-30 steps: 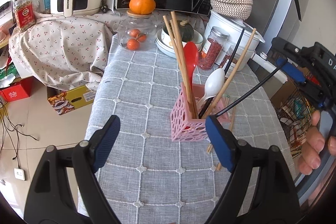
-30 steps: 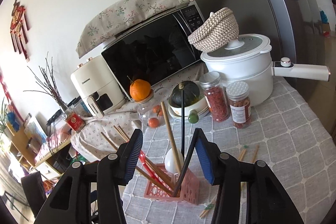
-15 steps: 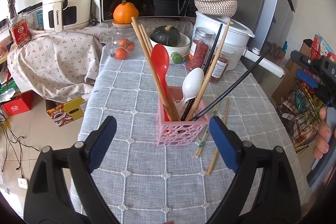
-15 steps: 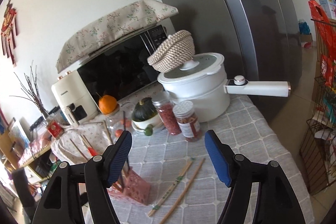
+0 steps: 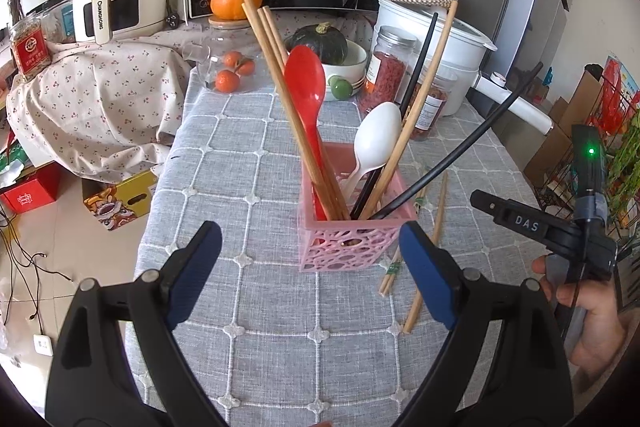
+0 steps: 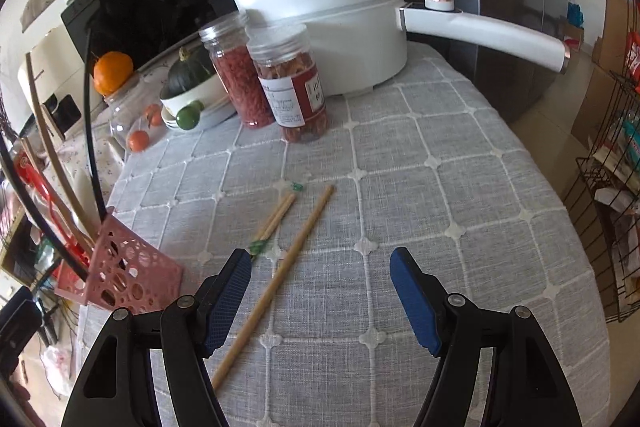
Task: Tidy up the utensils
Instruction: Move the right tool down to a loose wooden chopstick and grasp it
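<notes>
1. Blue-padded left gripper (image 5: 310, 267) stands wide, nothing between the pads, hovering over the grey checked tablecloth (image 5: 248, 307).
2. Just ahead of it, slightly toward its right finger, stands the pink lattice holder (image 5: 352, 247), upright on the cloth and not touched by either pad.
3. Inside the holder: wooden chopsticks (image 5: 280, 83) leaning away to the left, a red spoon (image 5: 306, 83), a white spoon (image 5: 378, 131), one more wooden stick and two black chopsticks (image 5: 472, 143) leaning off to the right.
4. Right of the holder, near the left gripper's right finger, loose chopsticks lie flat on the cloth.
5. Far right in the left wrist view, a person's hand (image 5: 592, 311) holds the other tool.
6. Right gripper (image 6: 320, 291) has its jaws well apart and holds nothing.
7. A single loose wooden chopstick (image 6: 280, 279) lies on the cloth, running diagonally away; its near part passes between the pads, close by the left pad, and I cannot tell whether they touch.
8. A banded chopstick pair (image 6: 274, 219) lies just beyond the left pad, side by side, a green band at the near end.
9. The holder sits off to the right gripper's left.
10. Farther ahead: two jars (image 6: 288, 87) and a white pot (image 6: 340, 27).
</notes>
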`<action>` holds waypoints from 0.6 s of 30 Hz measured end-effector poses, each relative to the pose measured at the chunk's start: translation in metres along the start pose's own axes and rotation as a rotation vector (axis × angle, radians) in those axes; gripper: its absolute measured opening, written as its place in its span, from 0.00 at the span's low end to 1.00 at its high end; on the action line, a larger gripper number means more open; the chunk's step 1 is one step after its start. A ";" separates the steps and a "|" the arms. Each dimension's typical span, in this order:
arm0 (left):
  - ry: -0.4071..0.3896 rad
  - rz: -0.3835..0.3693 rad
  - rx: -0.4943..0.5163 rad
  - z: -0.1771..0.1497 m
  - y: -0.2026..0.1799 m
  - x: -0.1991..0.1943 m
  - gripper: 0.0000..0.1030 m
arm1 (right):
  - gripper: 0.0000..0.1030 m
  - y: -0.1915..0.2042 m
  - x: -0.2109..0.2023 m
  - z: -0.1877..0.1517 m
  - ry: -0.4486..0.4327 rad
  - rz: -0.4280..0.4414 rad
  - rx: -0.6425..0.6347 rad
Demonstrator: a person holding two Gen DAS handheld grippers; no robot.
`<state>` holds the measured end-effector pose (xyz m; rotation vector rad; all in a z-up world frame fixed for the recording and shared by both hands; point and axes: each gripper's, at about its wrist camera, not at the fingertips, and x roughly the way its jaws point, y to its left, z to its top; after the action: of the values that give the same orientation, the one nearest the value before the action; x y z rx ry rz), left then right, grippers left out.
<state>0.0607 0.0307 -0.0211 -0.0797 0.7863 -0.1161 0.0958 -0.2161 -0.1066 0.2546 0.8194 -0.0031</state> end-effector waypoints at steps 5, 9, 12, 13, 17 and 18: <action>0.005 0.004 0.024 -0.002 -0.002 0.001 0.88 | 0.71 0.008 0.029 -0.002 0.070 -0.019 -0.001; -0.001 0.005 0.034 -0.003 -0.003 -0.001 0.88 | 0.67 0.016 0.044 -0.004 0.102 -0.048 -0.033; -0.002 0.006 0.038 -0.004 -0.004 -0.002 0.88 | 0.58 0.021 0.055 -0.007 0.141 -0.062 -0.052; -0.001 0.006 0.039 -0.004 -0.005 -0.001 0.88 | 0.55 0.024 0.056 -0.008 0.134 -0.081 -0.073; 0.001 0.007 0.050 -0.005 -0.008 -0.002 0.88 | 0.22 0.028 0.056 -0.010 0.151 -0.125 -0.130; 0.002 0.008 0.052 -0.005 -0.009 -0.003 0.88 | 0.17 0.026 0.056 -0.010 0.161 -0.118 -0.131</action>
<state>0.0546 0.0221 -0.0217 -0.0272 0.7851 -0.1294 0.1295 -0.1834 -0.1473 0.0828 0.9896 -0.0404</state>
